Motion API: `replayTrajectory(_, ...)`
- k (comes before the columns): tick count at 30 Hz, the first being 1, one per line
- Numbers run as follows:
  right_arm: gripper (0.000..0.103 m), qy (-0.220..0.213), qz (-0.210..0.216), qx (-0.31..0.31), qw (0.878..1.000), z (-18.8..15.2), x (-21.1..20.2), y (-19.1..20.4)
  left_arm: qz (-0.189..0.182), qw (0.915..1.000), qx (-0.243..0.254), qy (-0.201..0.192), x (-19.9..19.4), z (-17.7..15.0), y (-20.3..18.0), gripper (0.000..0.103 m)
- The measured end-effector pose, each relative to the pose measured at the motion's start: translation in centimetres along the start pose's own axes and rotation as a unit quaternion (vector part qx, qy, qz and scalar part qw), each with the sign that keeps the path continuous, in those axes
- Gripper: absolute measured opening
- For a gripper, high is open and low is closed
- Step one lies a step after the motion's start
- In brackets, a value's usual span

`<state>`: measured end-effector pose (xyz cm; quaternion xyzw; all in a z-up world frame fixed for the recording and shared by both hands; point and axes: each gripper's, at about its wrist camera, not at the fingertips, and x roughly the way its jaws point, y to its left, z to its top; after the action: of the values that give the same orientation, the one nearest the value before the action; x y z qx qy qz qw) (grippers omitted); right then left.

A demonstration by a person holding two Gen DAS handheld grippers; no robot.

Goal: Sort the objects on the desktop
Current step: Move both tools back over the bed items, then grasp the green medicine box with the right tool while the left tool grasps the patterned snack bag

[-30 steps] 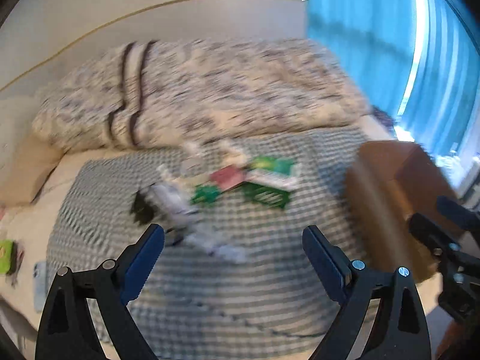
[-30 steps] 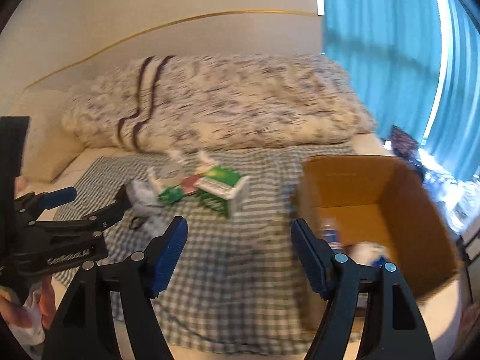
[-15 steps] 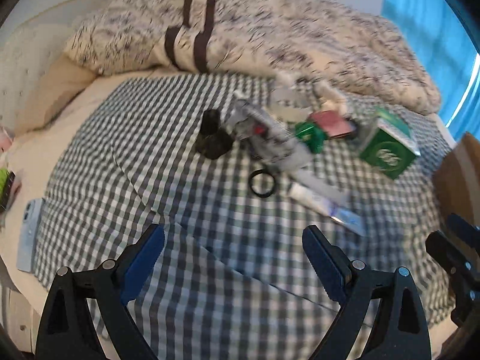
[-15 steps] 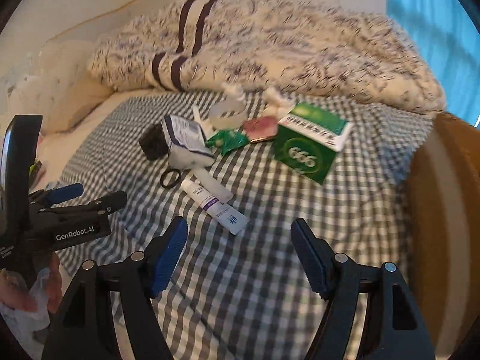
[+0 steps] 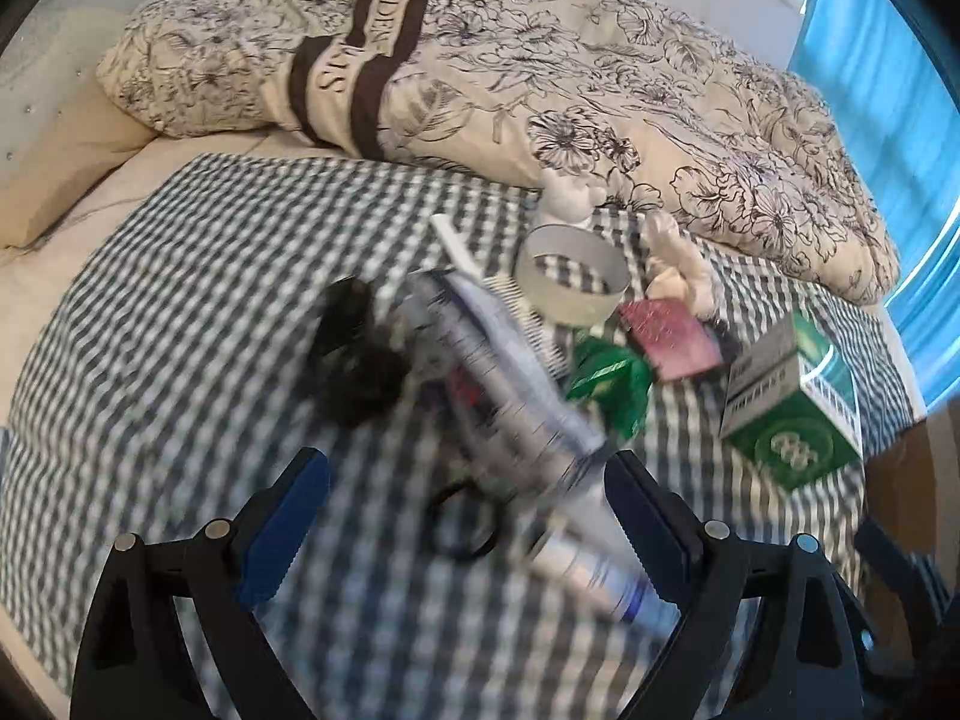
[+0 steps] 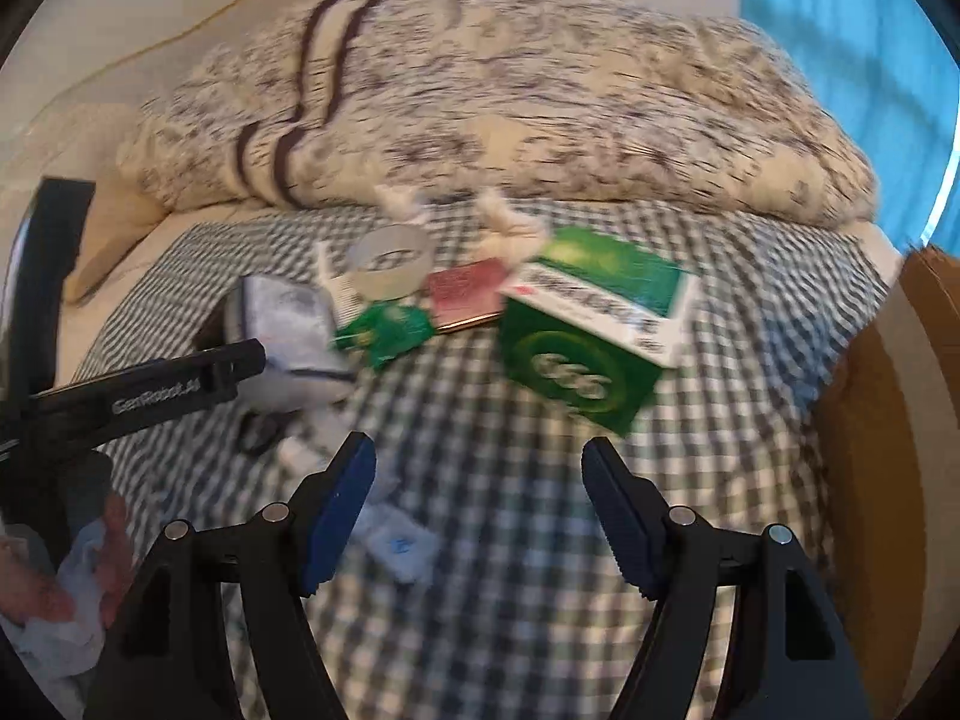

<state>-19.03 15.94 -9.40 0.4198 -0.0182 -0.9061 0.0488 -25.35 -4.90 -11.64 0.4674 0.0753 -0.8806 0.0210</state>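
A heap of small objects lies on a checked cloth (image 5: 180,312). In the left wrist view my left gripper (image 5: 468,522) hangs open above a black ring (image 5: 462,519) and a white tube (image 5: 588,564), with a blurred white packet (image 5: 498,372) and a black lump (image 5: 354,354) just beyond. A tape roll (image 5: 573,282), a pink card (image 5: 669,336), a green wrapper (image 5: 609,378) and a green box (image 5: 786,414) lie further right. My right gripper (image 6: 480,492) is open and empty, short of the green box (image 6: 591,330).
A flower-printed duvet (image 5: 540,78) is bunched up behind the cloth. A brown cardboard box (image 6: 888,450) stands at the right edge of the bed. Blue curtains (image 5: 888,72) hang at the right. A hand (image 6: 54,570) holds the left gripper's handle.
Both grippers have dropped and moved in toward the heap. The objects now loom larger, and the black ring and tube lie between the left fingers. The cardboard box has slid to the frame edge.
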Motion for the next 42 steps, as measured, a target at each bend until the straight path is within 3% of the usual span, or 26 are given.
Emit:
replayTrajectory(1, 0.081, -0.001, -0.011, 0.011, 1.0, 0.2, -0.1, -0.8, 0.007, 1.0, -0.004, 0.004, 0.8, 0.3, -0.4, 0.096)
replayTrajectory(2, 0.092, -0.005, -0.022, 0.021, 1.0, 0.4, -0.2, -1.5, 0.013, 0.9998, -0.01, 0.011, 1.7, 0.5, -0.8, 0.096)
replayTrajectory(6, 0.101, -0.013, -0.039, 0.065, 0.997, 1.7, -0.2, -3.3, 0.035, 0.9971, -0.049, 0.046, 5.2, 0.9, -1.3, 0.096)
replayTrajectory(8, 0.103, -0.011, -0.053, 0.091, 0.994, 2.4, 0.2, -3.4, 0.044, 0.9963, -0.063, 0.038, 5.9, 0.8, -1.4, 0.096)
replayTrajectory(10, 0.103, -0.018, -0.06, 0.114, 0.992, 2.9, 0.6, -3.3, 0.052, 0.9962, -0.063, 0.03, 6.2, 0.7, -1.6, 0.083)
replayTrajectory(11, 0.103, -0.023, -0.068, 0.129, 0.989, 3.2, 0.9, -3.0, 0.046, 0.9967, -0.059, 0.033, 6.4, 0.6, -1.7, 0.062)
replayTrajectory(12, 0.103, -0.028, -0.074, 0.142, 0.987, 3.5, 1.2, -2.8, 0.033, 0.997, -0.058, 0.039, 6.6, 0.5, -1.7, 0.049)
replayTrajectory(14, 0.103, -0.031, -0.081, 0.169, 0.982, 3.8, 2.1, -2.5, 0.021, 0.9975, -0.054, 0.041, 6.4, 0.7, -1.9, 0.04)
replayTrajectory(18, 0.103, -0.028, -0.115, 0.195, 0.974, 4.5, 3.6, -2.0, 0.033, 0.9983, -0.044, 0.022, 4.8, 0.7, -1.9, 0.031)
replayTrajectory(25, 0.103, -0.02, -0.182, 0.176, 0.967, 5.5, 6.7, -1.0, 0.041, 0.9985, -0.036, -0.001, 2.4, 0.8, -0.9, 0.03)
replayTrajectory(32, 0.102, 0.013, -0.203, 0.154, 0.967, 6.3, 10.5, -1.6, 0.046, 0.9984, -0.031, -0.003, 1.6, 0.4, 0.1, 0.03)
replayTrajectory(33, 0.094, 0.015, -0.202, 0.147, 0.968, 6.3, 10.6, -1.8, 0.045, 0.9986, -0.029, -0.003, 1.3, 0.4, 0.2, 0.028)
replayTrajectory(34, 0.093, 0.014, -0.198, 0.145, 0.969, 6.2, 10.4, -2.0, 0.044, 0.9986, -0.028, -0.005, 1.0, 0.4, 0.4, 0.028)
replayTrajectory(42, 0.092, -0.005, -0.141, 0.123, 0.982, 5.3, 5.2, -2.8, 0.049, 0.9981, -0.029, -0.025, -2.4, 0.5, 1.2, 0.025)
